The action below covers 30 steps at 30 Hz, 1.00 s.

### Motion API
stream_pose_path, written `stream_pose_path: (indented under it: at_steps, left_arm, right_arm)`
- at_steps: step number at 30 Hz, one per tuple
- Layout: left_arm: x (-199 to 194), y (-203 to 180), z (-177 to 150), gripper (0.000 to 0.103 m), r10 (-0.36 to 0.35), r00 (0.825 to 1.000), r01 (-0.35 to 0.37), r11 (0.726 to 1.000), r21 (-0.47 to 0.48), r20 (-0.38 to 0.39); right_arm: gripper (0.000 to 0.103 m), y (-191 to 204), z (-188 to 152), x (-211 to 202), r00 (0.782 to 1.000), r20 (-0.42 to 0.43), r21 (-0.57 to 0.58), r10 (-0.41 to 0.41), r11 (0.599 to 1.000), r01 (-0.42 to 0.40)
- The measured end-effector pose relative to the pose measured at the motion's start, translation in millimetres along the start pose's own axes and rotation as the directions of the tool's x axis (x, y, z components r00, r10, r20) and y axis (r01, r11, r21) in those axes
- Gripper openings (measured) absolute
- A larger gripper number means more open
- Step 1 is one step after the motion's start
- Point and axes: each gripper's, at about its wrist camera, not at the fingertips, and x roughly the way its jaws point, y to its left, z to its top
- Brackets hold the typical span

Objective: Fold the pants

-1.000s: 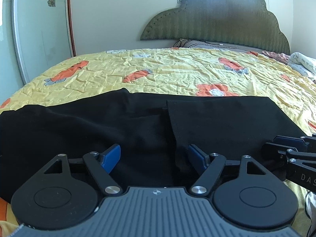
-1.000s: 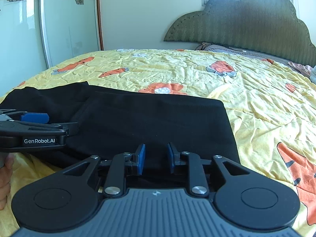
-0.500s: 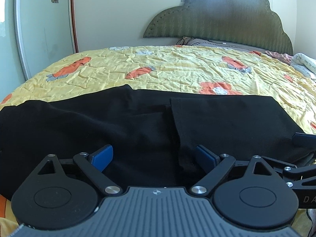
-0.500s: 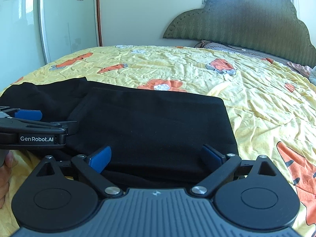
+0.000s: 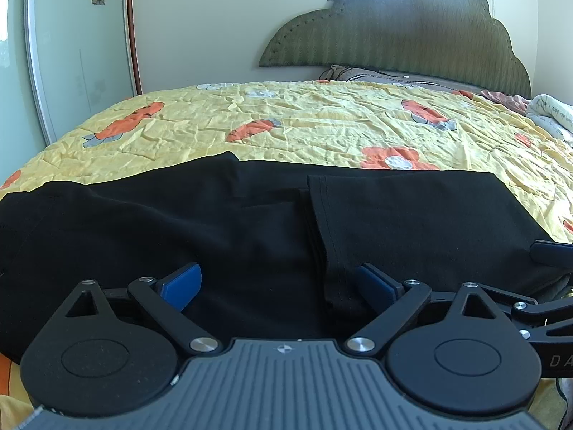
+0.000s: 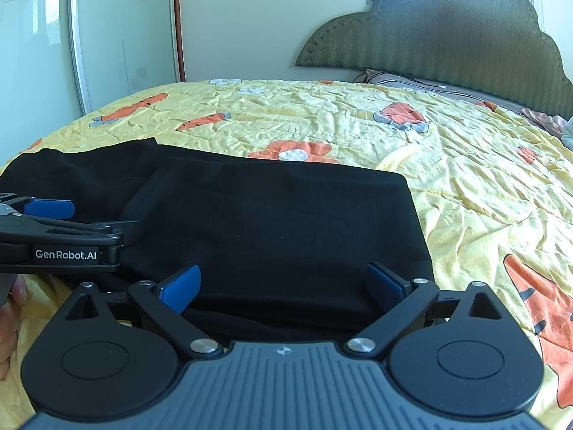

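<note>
Both tools, left tool (image 5: pixel 281 283) opening and right tool (image 6: pixel 283 283) spread, pinch nothing above folded black pants (image 6: pixel 279 222).

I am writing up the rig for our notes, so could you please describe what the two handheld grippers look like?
Both match: the left gripper and right gripper have a ribbed grey body, two round black discs, black linkage arms with silver pivot screws, and blue pads. White "GenRobot.AI" lettering marks the left gripper's side.
</note>
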Motion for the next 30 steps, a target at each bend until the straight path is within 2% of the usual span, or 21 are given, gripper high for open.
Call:
stream_pose_path:
  at_steps: [30]
  left_arm:
    - [0.0, 0.1, 1.1, 0.098, 0.0, 1.0, 0.0, 1.0, 0.0, 0.001]
  right_arm:
    - [0.101, 0.6, -1.5, 0.6, 1.0, -0.003, -0.008, -0.013, 1.0, 0.013]
